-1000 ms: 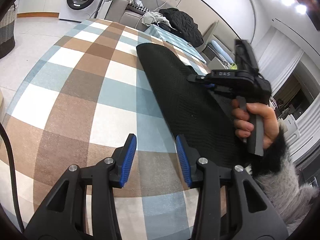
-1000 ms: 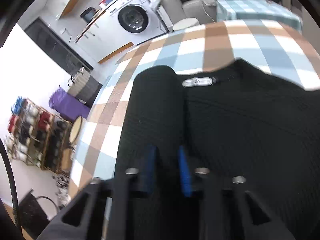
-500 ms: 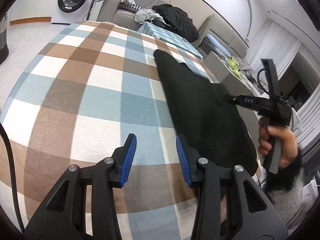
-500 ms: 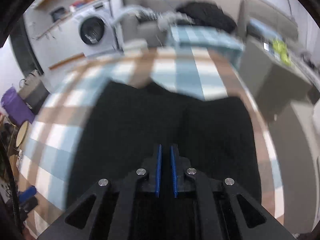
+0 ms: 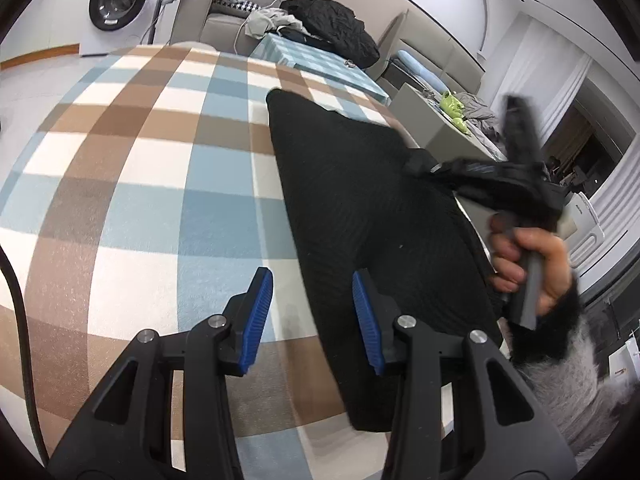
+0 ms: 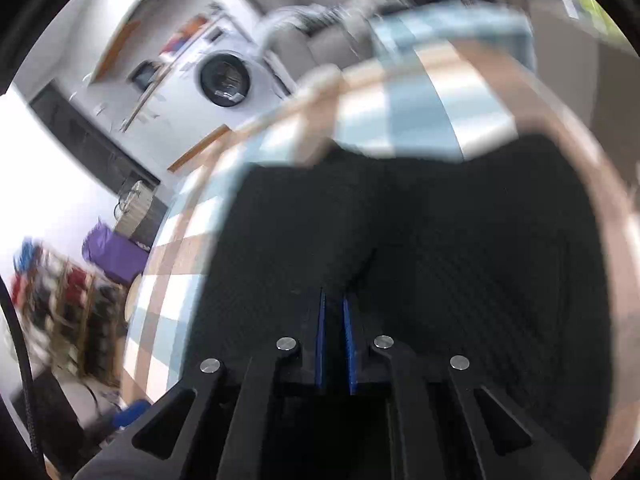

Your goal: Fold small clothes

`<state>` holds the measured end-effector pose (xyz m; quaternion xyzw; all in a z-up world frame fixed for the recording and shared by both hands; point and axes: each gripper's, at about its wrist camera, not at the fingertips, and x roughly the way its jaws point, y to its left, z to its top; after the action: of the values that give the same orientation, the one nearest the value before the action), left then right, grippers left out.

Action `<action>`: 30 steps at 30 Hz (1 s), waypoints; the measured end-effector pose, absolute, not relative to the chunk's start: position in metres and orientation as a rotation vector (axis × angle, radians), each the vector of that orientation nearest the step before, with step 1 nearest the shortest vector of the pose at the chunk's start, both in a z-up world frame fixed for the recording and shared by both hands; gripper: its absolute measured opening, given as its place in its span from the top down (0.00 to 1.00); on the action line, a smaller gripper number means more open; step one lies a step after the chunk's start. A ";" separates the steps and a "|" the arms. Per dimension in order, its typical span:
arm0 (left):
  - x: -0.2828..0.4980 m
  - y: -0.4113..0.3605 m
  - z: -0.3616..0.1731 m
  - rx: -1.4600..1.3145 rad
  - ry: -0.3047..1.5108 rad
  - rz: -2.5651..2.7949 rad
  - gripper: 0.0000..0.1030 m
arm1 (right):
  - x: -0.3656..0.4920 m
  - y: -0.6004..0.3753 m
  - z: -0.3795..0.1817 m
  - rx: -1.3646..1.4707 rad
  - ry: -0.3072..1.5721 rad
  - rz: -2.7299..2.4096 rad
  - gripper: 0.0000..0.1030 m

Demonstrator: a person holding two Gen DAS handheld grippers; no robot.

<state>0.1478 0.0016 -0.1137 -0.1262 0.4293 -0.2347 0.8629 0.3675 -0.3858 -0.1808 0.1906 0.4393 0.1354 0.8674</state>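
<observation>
A black knit garment (image 5: pixel 360 208) lies folded lengthwise on a checked brown, blue and white tablecloth (image 5: pixel 132 168). My left gripper (image 5: pixel 312 312) is open and empty, hovering over the garment's near left edge. My right gripper (image 5: pixel 424 166) is shut on a fold of the black garment at its right side and lifts it; it is blurred. In the right wrist view the right gripper (image 6: pixel 334 312) has its blue pads nearly closed with black cloth (image 6: pixel 460 248) pinched between them.
A washing machine (image 5: pixel 120 4) stands at the far left. A sofa with a black coat (image 5: pixel 332 32) and other clothes lies behind the table. A grey cabinet (image 5: pixel 440 128) with green items stands at the right. A shoe rack (image 6: pixel 60 312) is at left.
My right gripper has closed on the garment's right side and is moving with it. My left gripper has moved closer to the garment's near edge and stays open.
</observation>
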 end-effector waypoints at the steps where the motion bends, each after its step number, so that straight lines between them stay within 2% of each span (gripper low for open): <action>1: 0.147 0.001 -0.110 -0.259 0.894 -0.494 0.62 | 0.359 -0.384 -0.166 0.373 0.874 0.288 0.93; 3: 0.146 -0.003 -0.104 -0.253 0.886 -0.509 0.56 | 0.338 -0.386 -0.136 0.332 0.822 0.244 0.93; 5: 0.146 -0.011 -0.102 -0.246 0.877 -0.534 0.53 | 0.333 -0.392 -0.130 0.293 0.839 0.155 0.93; 12: 0.148 -0.036 -0.125 -0.176 0.972 -0.550 0.53 | 0.364 -0.412 -0.193 0.329 1.027 0.106 0.88; 15: 0.139 -0.036 -0.129 -0.155 0.980 -0.552 0.53 | 0.325 -0.420 -0.184 0.388 0.988 0.209 0.76; 16: 0.136 -0.035 -0.129 -0.148 0.981 -0.556 0.52 | 0.311 -0.421 -0.181 0.401 0.971 0.228 0.66; 17: 0.133 -0.034 -0.130 -0.144 0.982 -0.557 0.52 | 0.286 -0.421 -0.178 0.414 0.951 0.255 0.62; 21: 0.127 -0.030 -0.135 -0.125 1.001 -0.556 0.49 | 0.215 -0.415 -0.177 0.351 0.949 0.281 0.62; 24: 0.125 -0.024 -0.139 -0.132 1.010 -0.551 0.49 | 0.181 -0.418 -0.188 0.403 0.976 0.267 0.62; 30: 0.121 -0.016 -0.136 -0.144 1.007 -0.543 0.49 | 0.169 -0.419 -0.217 0.528 1.014 0.301 0.62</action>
<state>0.1212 -0.0164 -0.1359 -0.0683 0.4761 -0.2567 0.8383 0.1692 -0.4188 -0.2174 0.2490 0.4781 0.1417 0.8303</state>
